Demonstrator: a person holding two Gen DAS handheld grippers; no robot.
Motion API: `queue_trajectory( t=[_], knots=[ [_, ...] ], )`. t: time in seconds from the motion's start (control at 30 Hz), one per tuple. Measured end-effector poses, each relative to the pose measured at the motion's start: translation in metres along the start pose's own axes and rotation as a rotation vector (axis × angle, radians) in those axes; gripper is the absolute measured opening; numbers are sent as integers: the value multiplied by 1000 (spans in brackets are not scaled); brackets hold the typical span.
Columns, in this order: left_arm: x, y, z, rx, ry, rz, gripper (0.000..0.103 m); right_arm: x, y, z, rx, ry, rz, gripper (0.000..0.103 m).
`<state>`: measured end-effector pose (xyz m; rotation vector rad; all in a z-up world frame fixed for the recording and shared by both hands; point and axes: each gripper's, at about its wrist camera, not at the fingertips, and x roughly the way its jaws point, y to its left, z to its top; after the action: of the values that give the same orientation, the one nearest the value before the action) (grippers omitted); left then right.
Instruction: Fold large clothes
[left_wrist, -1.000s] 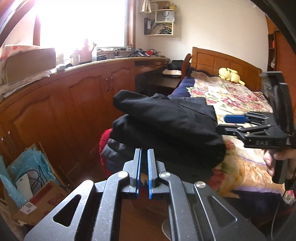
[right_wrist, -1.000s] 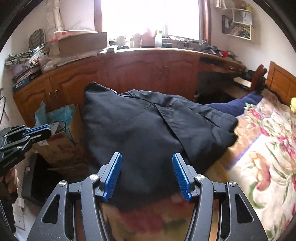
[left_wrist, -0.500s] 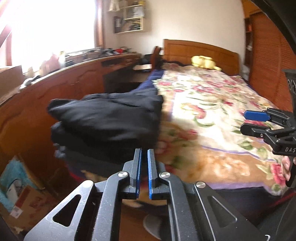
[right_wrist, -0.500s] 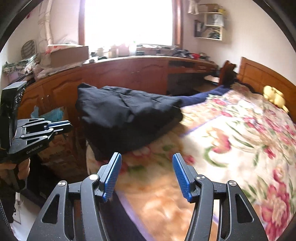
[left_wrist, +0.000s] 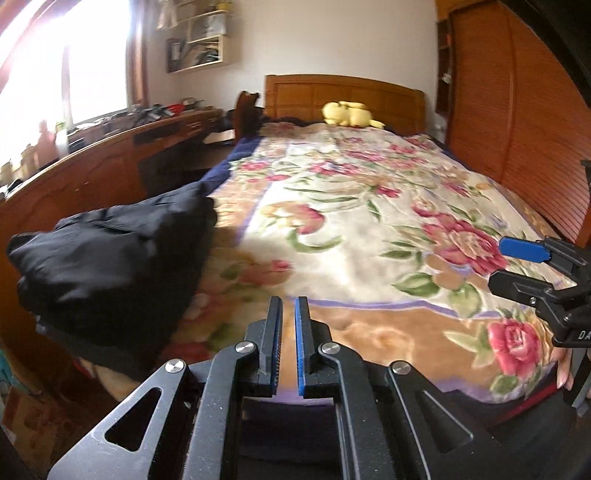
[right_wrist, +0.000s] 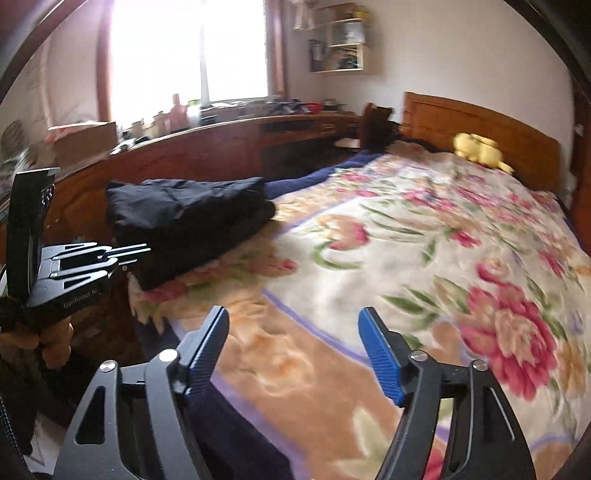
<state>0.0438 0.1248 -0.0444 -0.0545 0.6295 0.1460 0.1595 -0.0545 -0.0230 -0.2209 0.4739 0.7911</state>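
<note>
Bedroom with one wide bed (left_wrist: 369, 229) under a floral blanket (right_wrist: 424, 258), seen from its foot end. Nearest, left tool (left_wrist: 288, 332) nearly closed, blue pads parallel with only a thin slit between them, gripping nothing. Right tool (right_wrist: 293, 345) spread wide, also empty, hovering over the blanket's tan border. Each tool visible in the other's view: left tool (right_wrist: 122, 254) at the left edge, right tool (left_wrist: 517, 258) at the right edge, a slight gap showing between its blue-tipped fingers. Further in, one folded dark garment (left_wrist: 110, 258), black or deep navy, thick and layered into a compact bundle with soft creases across the top, edges a little uneven. Lying on the bed's near left corner, close to the mattress edge, apart from both tools: ahead and left of the left tool, ahead and well left of the right tool, touched by neither. Same garment (right_wrist: 188, 221) in the right wrist view, just beyond the left tool's fingertips. Beyond it, a strip of dark blue bedding (right_wrist: 317, 177) along the bed's left side. Left of the bed, one long wooden desk (right_wrist: 207, 147) cluttered under a bright window (right_wrist: 184, 51). Farthest, one yellow plush toy (left_wrist: 347, 114) against the wooden headboard (left_wrist: 343, 96), one wall shelf (left_wrist: 199, 48) above, slatted wardrobe doors (left_wrist: 517, 122) on the right.
</note>
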Motion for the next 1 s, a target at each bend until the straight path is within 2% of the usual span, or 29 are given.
queue_trajectory(
  t=[0.27,0.5,0.67,1.0],
  knots=[
    [4,-66,-1,34,17,-102,7,-60,-35,-35,155,2,-174,78],
    [0,-112,-4,70,37,-161,7,-114,-39,-61,234,-11,-289,78],
    [-20,-135,9,81,-13,-195,7,-155,-34,-69,276,-52,-345,78],
    [-68,-147,37,72,-127,-225,7,-237,1,-65,289,-216,-467,78]
  ],
)
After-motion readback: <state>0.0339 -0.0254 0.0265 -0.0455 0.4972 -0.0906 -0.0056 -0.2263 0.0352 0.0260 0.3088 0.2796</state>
